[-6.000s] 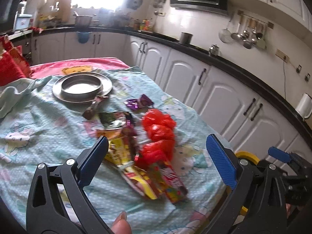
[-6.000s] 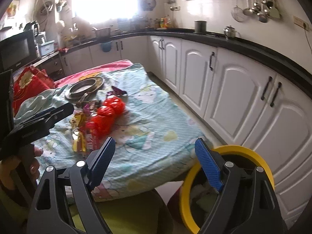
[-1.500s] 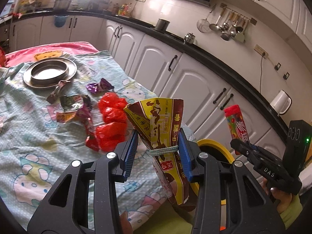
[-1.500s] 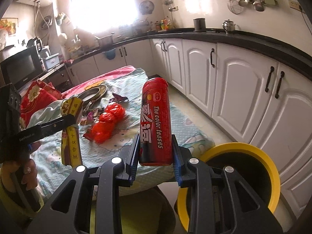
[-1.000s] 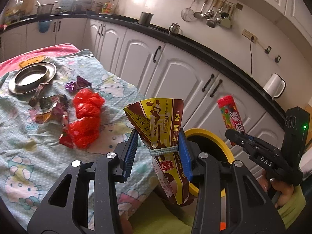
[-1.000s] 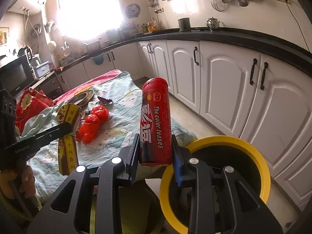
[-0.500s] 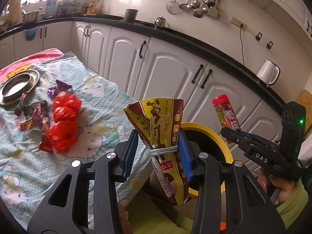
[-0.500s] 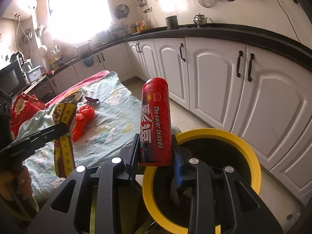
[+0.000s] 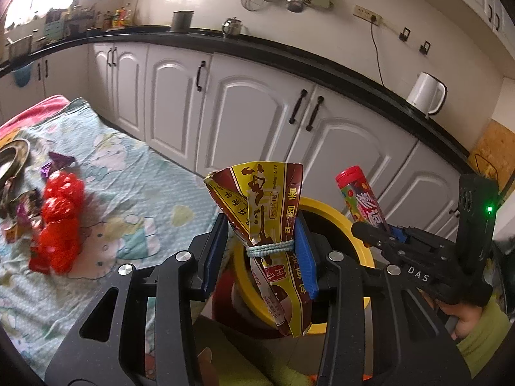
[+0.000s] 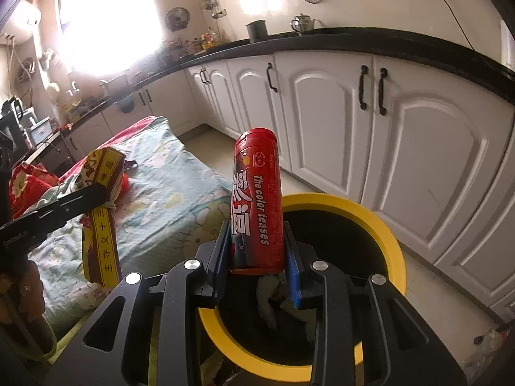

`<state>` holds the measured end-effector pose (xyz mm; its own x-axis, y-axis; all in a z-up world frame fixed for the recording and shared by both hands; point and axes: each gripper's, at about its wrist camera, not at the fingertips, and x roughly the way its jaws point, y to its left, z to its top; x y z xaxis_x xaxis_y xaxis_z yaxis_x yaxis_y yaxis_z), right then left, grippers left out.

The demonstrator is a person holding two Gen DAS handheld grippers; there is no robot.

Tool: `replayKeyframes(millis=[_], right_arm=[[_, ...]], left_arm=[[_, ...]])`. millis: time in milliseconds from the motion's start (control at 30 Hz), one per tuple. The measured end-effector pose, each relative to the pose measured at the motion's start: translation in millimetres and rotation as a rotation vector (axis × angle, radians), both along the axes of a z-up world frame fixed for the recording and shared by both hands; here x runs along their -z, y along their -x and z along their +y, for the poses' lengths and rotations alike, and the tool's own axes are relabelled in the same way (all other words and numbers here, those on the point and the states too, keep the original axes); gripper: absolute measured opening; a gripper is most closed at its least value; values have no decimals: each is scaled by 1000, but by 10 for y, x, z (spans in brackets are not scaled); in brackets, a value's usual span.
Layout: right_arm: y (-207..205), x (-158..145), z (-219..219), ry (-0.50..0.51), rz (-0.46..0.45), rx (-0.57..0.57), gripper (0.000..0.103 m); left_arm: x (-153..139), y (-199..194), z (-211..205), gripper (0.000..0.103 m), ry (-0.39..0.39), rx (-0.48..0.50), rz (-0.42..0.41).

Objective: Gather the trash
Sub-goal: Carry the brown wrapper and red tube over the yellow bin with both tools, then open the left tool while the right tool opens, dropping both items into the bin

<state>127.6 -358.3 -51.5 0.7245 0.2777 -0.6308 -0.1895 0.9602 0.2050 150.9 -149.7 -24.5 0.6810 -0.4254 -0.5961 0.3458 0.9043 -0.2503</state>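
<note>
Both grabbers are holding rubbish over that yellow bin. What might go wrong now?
The snack bag in the left gripper hangs partly over the yellow bin's rim, so it might snag or fall outside. The red candy tube, held upright by the right gripper, sits near the rim and may bounce out.

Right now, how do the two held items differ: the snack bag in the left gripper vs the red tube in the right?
The snack bag is a soft, crumpled yellow-and-brown foil pack tied with string; the red tube is a rigid, smooth cylinder with a cap. The left gripper pinches the bag at its tied waist, so its end hangs below; the right gripper clamps the tube near its base, upright. Both are held at the yellow-rimmed bin.
</note>
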Motion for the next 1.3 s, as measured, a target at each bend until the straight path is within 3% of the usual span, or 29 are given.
replayKeyframes(millis=[400,900,1067,1200,1300], right_arm=[[70,208,-251,-33,40,45,29],[-10,492,-369,-53,120,75,29],[-54,569,-401,-70,149,88,31],[-73,597,-472,-79,159,114,48],[-66,585,-502,-83,156,130,50]], left_arm=[[97,-109,-345,33,-38,57,13],[334,-279,-469,34,-25,66,97],[356,-299,-479,55,-13,67,109],[365,-298,-425,68,0,55,119],[347,-281,-324,75,5,20,113]])
